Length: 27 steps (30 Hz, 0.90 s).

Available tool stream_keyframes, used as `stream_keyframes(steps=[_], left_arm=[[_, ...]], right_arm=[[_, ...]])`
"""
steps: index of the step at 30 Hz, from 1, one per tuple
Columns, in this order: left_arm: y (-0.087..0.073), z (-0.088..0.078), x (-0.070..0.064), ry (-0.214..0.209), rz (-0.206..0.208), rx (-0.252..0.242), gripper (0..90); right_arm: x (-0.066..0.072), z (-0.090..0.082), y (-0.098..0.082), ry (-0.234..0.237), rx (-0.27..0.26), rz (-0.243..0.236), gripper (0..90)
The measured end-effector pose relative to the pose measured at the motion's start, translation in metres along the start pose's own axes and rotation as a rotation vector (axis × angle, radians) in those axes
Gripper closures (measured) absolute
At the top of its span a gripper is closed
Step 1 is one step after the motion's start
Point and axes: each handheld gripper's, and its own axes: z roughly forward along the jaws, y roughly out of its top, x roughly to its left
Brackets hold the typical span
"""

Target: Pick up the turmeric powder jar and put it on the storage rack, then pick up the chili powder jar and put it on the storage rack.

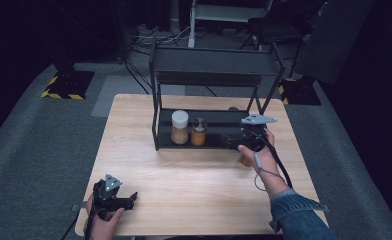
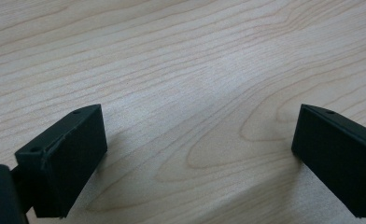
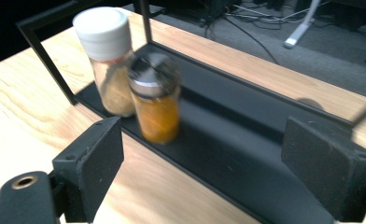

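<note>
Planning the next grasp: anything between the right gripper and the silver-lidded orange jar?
Nothing visible. The right gripper is open, facing the orange jar across bare shelf. The white-lidded jar stands beside it, touching or nearly.

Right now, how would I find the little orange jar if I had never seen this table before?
Look for the black metal rack standing at the far side of the wooden table. On its bottom shelf two jars stand side by side. The orange jar is the shorter one with a shiny silver lid, just right of the taller jar with a white cap and paler, tan filling.
</note>
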Motion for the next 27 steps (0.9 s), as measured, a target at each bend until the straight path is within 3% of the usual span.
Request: stream_keyframes(steps=[12,20,27], left_arm=[[0.0,0.0,0.0,0.0,0.0,0.0,3.2],[0.0,0.0,0.0,0.0,0.001,0.001,3.1],[0.0,0.0,0.0,0.0,0.001,0.001,3.1]], right_arm=[[-0.01,-0.049,-0.041,-0.039,-0.022,0.023,11.7],[-0.011,-0.059,-0.065,-0.05,-0.003,0.04,11.7],[-0.012,-0.053,-0.087,-0.079,0.04,0.056,10.8]])
